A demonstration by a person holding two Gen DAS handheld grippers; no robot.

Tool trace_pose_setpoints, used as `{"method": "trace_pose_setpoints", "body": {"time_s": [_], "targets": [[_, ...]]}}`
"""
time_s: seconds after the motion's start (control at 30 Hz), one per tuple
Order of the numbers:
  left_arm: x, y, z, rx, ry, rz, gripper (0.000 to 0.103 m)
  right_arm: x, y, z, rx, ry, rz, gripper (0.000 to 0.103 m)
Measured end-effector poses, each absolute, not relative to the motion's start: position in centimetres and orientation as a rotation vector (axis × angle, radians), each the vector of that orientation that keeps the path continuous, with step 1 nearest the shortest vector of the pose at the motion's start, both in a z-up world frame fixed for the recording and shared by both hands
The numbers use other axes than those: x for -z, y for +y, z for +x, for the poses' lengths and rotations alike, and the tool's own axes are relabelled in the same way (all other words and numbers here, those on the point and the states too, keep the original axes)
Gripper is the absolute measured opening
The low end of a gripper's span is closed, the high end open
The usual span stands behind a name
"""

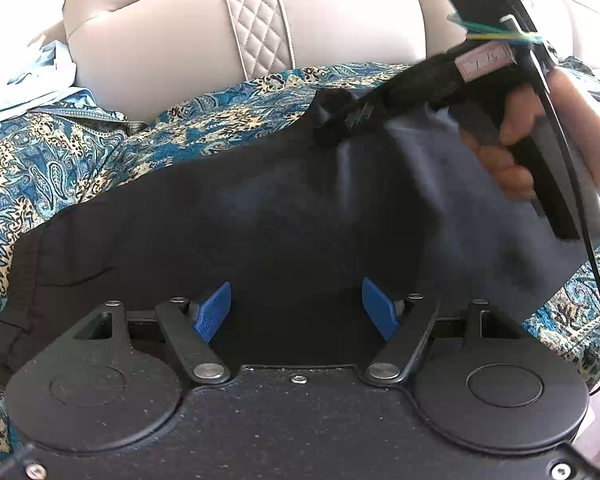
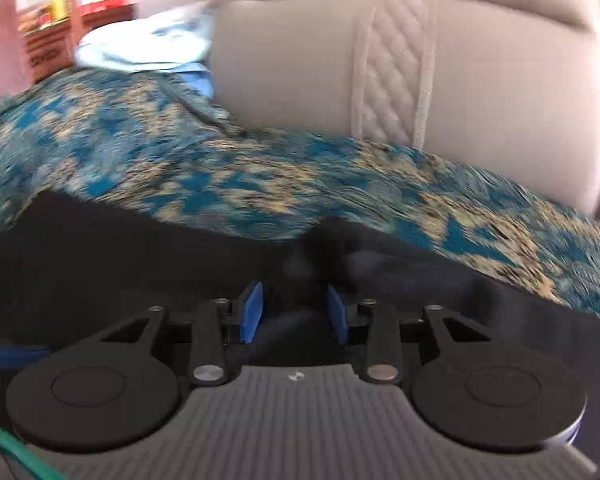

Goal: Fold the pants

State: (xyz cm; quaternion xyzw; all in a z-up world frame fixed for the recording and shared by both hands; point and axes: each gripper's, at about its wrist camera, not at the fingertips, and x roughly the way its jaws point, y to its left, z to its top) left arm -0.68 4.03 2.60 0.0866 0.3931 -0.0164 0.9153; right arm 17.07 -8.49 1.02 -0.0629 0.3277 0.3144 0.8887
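Observation:
Dark navy pants lie spread on a blue and gold patterned cover. My left gripper is open, its blue pads wide apart just above the near part of the pants. In the left wrist view the right gripper reaches in from the upper right, with a bunched corner of the pants lifted at its tip. In the right wrist view my right gripper has its blue pads partly closed around a dark bunch of the pants. That view is blurred.
A beige padded backrest with a quilted strip rises behind the cover. Light blue cloth lies at the far left. A wooden shelf with items stands beyond it. A hand holds the right gripper's handle.

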Motion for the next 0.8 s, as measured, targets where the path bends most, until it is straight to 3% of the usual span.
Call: {"method": "trace_pose_setpoints", "body": {"time_s": [0.27,0.5,0.8], "targets": [[-2.6,4.4,-0.3,0.030,0.823,0.152,0.074,-3.3,-19.8,20.9,-0.426,0.701,0.145,0.074],[-2.8,4.8,0.3,0.019,0.859,0.114,0.075,-3.7,-37.3,17.5,-0.118,0.739,0.425,0.087],[-2.9,5.3,0.8,-0.007,0.918,0.055,0.084,-2.9,-56.8,7.2,0.426,0.618,0.802,0.089]]}}
